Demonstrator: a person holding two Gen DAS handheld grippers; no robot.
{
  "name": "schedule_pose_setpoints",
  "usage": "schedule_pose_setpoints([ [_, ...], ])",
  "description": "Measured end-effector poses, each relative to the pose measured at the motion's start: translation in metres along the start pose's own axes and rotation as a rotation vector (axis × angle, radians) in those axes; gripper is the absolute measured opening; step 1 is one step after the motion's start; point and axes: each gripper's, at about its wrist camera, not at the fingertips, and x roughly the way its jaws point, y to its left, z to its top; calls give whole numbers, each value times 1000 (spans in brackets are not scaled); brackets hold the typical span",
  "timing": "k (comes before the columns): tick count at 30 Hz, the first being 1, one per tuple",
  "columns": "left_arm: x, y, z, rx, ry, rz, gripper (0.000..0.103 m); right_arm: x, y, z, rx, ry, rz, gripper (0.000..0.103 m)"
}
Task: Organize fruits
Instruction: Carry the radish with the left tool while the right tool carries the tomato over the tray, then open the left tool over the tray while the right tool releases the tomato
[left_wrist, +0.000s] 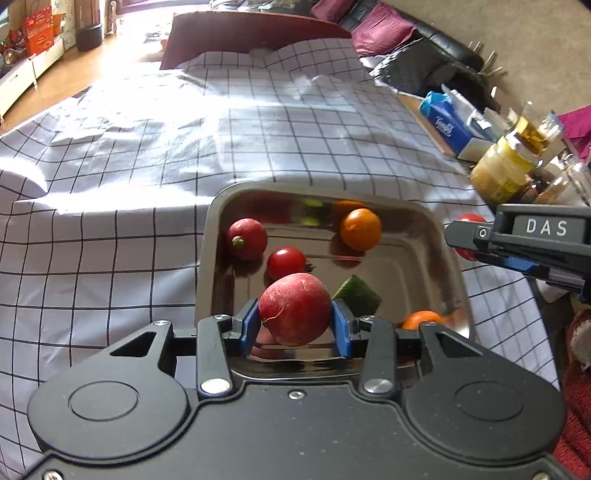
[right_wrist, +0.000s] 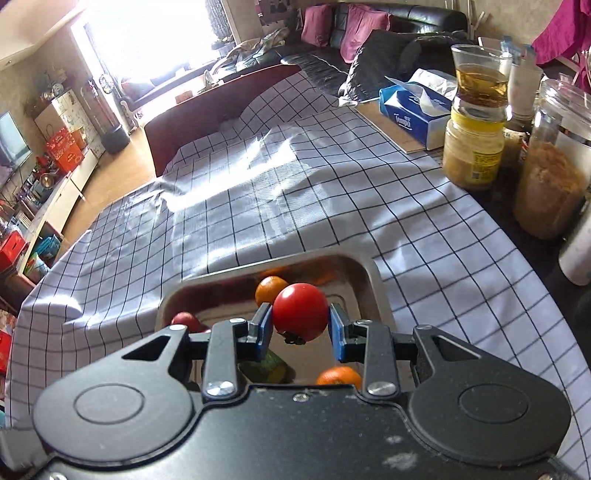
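Note:
A metal tray (left_wrist: 436, 236) lies on the checked cloth. In it are a small red radish (left_wrist: 246, 238), a cherry tomato (left_wrist: 286, 262), an orange (left_wrist: 361, 229), a green piece (left_wrist: 357, 297) and a second orange (left_wrist: 421, 320). My left gripper (left_wrist: 295, 319) is shut on a large red radish (left_wrist: 294, 308) above the tray's near edge. My right gripper (right_wrist: 300, 326) is shut on a red tomato (right_wrist: 300, 311) above the tray (right_wrist: 369, 280); it also shows in the left wrist view (left_wrist: 476, 236), at the tray's right.
Jars (right_wrist: 472, 147) and a large canister (right_wrist: 554, 177) stand at the table's right edge, with a blue tissue box (right_wrist: 410, 110) behind. A dark chair back (right_wrist: 207, 110) stands at the far end. Checked cloth (left_wrist: 147, 166) covers the table.

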Motion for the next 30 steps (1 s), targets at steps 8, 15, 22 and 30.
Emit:
schedule_pose_setpoints([
  [8,18,-3,-2,16,23,62,49,36,-4,-5,-29,71,-54,33],
  [15,21,-4,-3,21,29,75,49,42,-8,-6,-71,61,-119,33],
  [22,22,-7,-4,35,33,79,49,45,-6,-7,-80,74,-123,34],
  [30,19,-10,-5,45,21,75,49,45,-5,-8,-83,69,-134,34],
])
